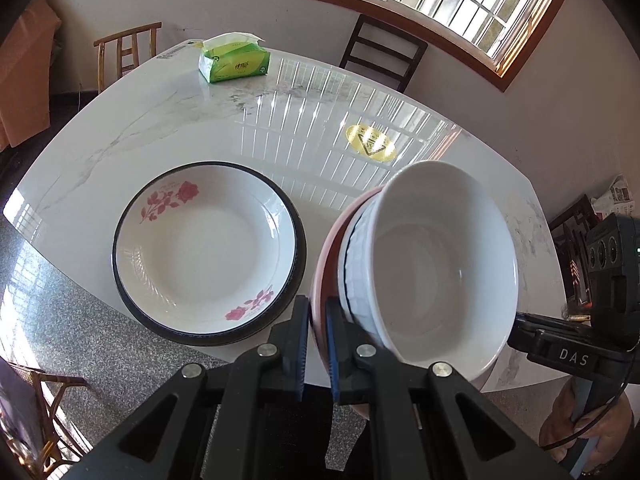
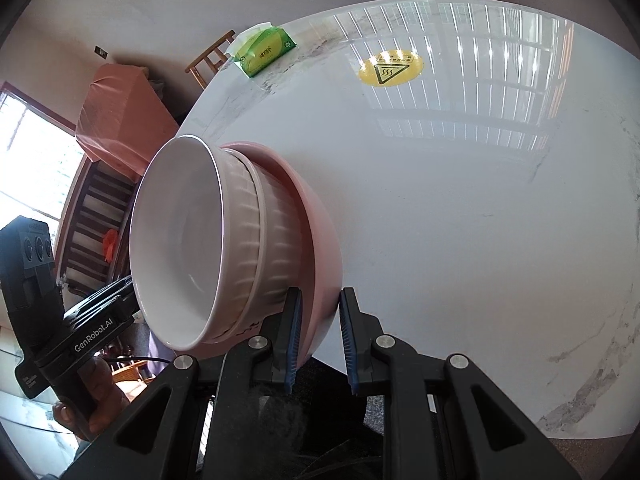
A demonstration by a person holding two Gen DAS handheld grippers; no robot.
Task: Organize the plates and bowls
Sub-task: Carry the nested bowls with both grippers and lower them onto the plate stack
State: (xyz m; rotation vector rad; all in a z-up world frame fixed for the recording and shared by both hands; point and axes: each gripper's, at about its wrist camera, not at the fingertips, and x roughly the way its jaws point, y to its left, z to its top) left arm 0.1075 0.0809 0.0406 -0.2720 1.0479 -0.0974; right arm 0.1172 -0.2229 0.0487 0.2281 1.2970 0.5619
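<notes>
A stack of bowls is held tilted above the table's near edge: a white ribbed bowl [image 1: 432,264] nested in a pink bowl [image 1: 326,264]. My left gripper [image 1: 318,344] is shut on the pink bowl's rim. In the right wrist view the white bowl [image 2: 180,240] sits in the pink bowl [image 2: 320,248], and my right gripper [image 2: 320,344] straddles the pink rim with a gap on its right finger side. A white plate with red roses [image 1: 208,252] sits in a black-rimmed plate on the table, left of the stack.
The white marble table [image 1: 280,120] carries a green tissue pack [image 1: 234,60] at the far edge and a yellow warning sticker [image 1: 370,142]. Wooden chairs [image 1: 128,48] stand around it. The table's near edge runs under both grippers.
</notes>
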